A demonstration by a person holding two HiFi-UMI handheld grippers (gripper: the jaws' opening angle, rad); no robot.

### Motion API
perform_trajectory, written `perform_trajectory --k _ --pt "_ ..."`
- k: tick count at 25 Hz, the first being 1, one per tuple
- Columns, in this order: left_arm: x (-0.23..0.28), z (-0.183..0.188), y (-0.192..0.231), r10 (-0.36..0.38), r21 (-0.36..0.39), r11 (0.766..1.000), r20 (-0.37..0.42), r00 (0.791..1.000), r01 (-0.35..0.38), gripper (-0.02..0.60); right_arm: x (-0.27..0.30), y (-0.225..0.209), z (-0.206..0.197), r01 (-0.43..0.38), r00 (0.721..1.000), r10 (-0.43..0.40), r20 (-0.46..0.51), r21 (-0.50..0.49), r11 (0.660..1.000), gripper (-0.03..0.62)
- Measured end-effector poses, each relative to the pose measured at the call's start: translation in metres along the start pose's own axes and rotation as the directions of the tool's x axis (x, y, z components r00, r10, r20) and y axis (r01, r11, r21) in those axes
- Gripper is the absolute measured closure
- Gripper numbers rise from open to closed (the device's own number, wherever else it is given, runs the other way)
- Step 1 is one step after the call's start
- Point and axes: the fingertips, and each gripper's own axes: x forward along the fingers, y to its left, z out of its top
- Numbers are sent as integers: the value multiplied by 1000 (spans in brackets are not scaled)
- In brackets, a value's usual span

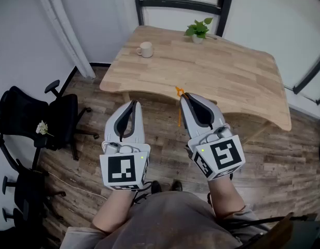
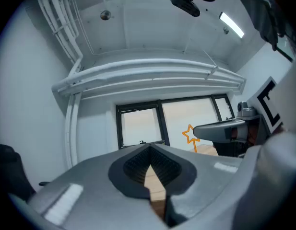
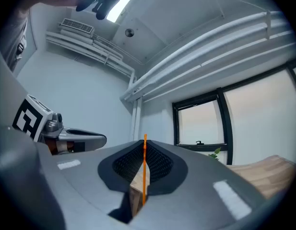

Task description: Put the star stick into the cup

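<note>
An orange star stick (image 1: 179, 108) is pinched in my right gripper (image 1: 184, 96), its star end poking out past the jaw tips. In the right gripper view the stick (image 3: 144, 171) runs as a thin orange line between the shut pads. In the left gripper view the star (image 2: 189, 133) shows beside the right gripper (image 2: 219, 130). My left gripper (image 1: 132, 105) is shut with nothing in it (image 2: 150, 150). Both are held side by side in front of the table, above the floor. A white cup (image 1: 145, 49) stands upright at the far left of the wooden table (image 1: 227, 77).
A small potted plant (image 1: 198, 30) stands at the table's far edge and also shows low in the right gripper view as a plant (image 3: 215, 153). Black office chairs (image 1: 30, 118) stand on the wood floor to the left. Windows and white walls lie behind the table.
</note>
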Motion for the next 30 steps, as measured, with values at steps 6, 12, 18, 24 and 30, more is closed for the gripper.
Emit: perform_trajectory --k 6,12,18,24,30 --pt "4 0 -10 3 7 1000 -6 1000 -3 581 -6 -9 -2 -7 1000 7 2 6 1000 554" --pt "4 -1 -24 19 16 1000 -15 1000 -19 581 -14 -19 -4 -27 999 27 18 27 999 554" --pt "5 -10 -33 51 14 999 -39 998 -50 581 -16 -33 -10 -51 998 49 25 50 997 553" --pt "19 -19 -25 66 8 998 -59 996 -66 581 0 -42 -17 -58 998 57 20 63 996 553" --pt "55 -40 4 63 -11 998 -64 996 -64 581 47 -49 -36 -63 998 64 -6 66 996 553"
